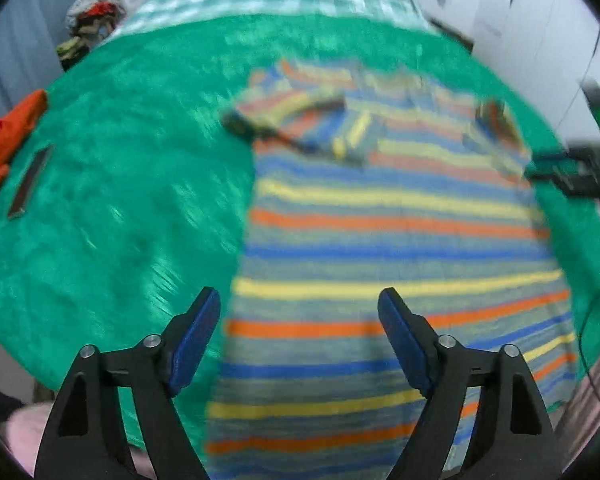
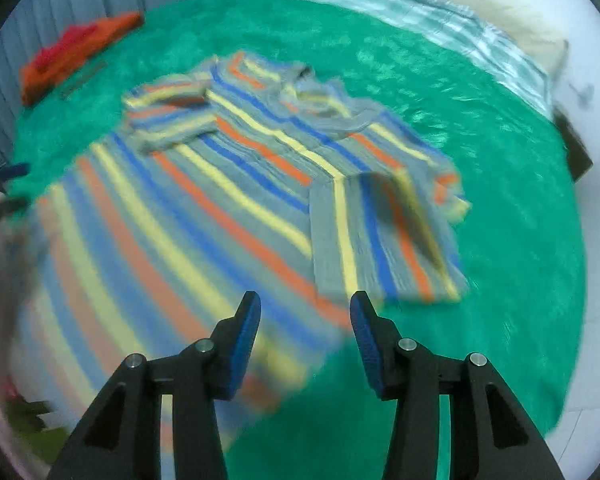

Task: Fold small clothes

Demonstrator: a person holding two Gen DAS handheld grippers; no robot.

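Striped shirt [image 1: 388, 216] lies flat on the green blanket [image 1: 112, 208], sleeves folded in, both left tongs [image 1: 300, 312] and right tongs [image 2: 305, 316] apart and empty, so gripping the hem looks next.

**Striped shirt spread flat, sleeves folded in**

A small striped shirt [image 2: 236, 200], banded in grey, blue, yellow and orange, is being shown spread flat on a green fleece blanket [image 2: 500, 208]. Both sleeves are being seen folded inward over the body, one lying as a neat rectangular flap. The hem is being blurred.
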